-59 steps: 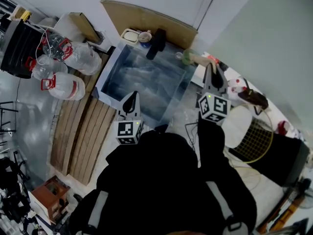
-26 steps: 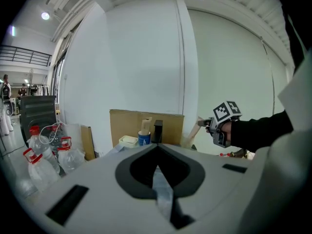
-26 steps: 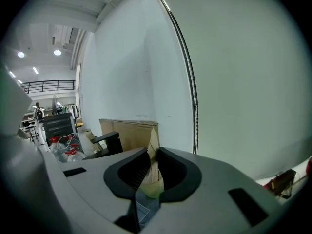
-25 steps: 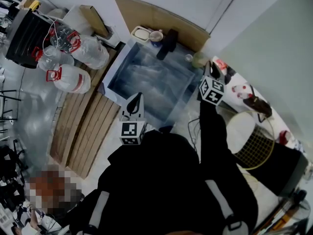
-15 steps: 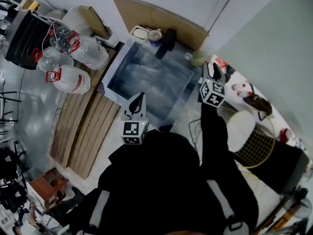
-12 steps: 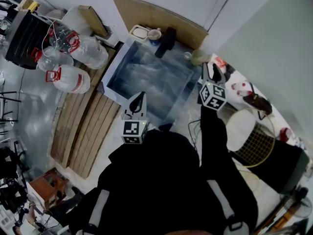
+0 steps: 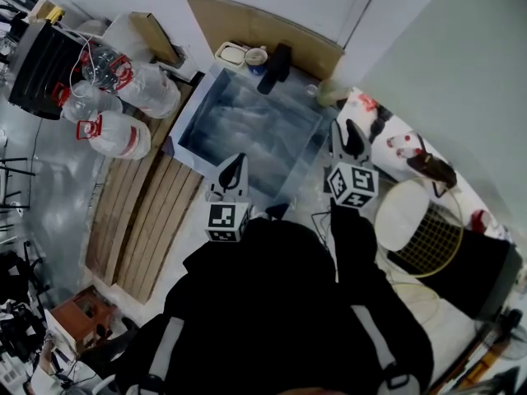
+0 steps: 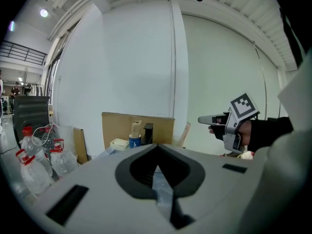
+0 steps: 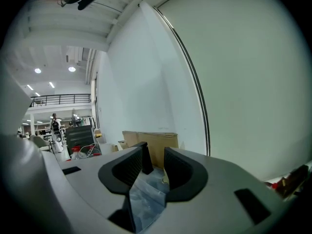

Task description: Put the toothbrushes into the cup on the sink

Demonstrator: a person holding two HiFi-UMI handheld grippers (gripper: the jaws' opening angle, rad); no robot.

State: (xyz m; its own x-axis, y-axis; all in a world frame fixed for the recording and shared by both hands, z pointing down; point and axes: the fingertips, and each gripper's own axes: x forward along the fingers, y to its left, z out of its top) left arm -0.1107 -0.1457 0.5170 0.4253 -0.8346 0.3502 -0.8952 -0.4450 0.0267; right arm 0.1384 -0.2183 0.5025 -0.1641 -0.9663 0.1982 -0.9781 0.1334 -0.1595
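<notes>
The right gripper (image 9: 155, 152) hangs with its 2 jaws standing well apart, having just swung wide and eased in a touch; nothing sits between them, only the basin beyond. The left gripper (image 8: 156, 155) is pinched together at the tips, empty, and pointing over the near edge of the sink (image 7: 188, 126).

In the head view the right gripper hovers above the sink's right side, near the pale green cup (image 7: 329, 93) but clear of it. The cup stands at the sink's far right corner. In the left gripper view a pale toothbrush (image 8: 185, 132) leans up out of that spot, against the wall.

Along the sink's back edge, from left to right, sit a white soap dish (image 7: 228, 54), a blue cup (image 7: 256, 56) and a black upright object (image 7: 276, 60). A sheet of cardboard (image 7: 263, 30) stands against the wall behind them.

Left of the sink are wooden slats (image 7: 140, 220) and several clear water bottles (image 7: 123, 97) with red handles. To the right stands a white bin (image 7: 403, 212) beside a yellow-rimmed wire basket (image 7: 428, 237).
</notes>
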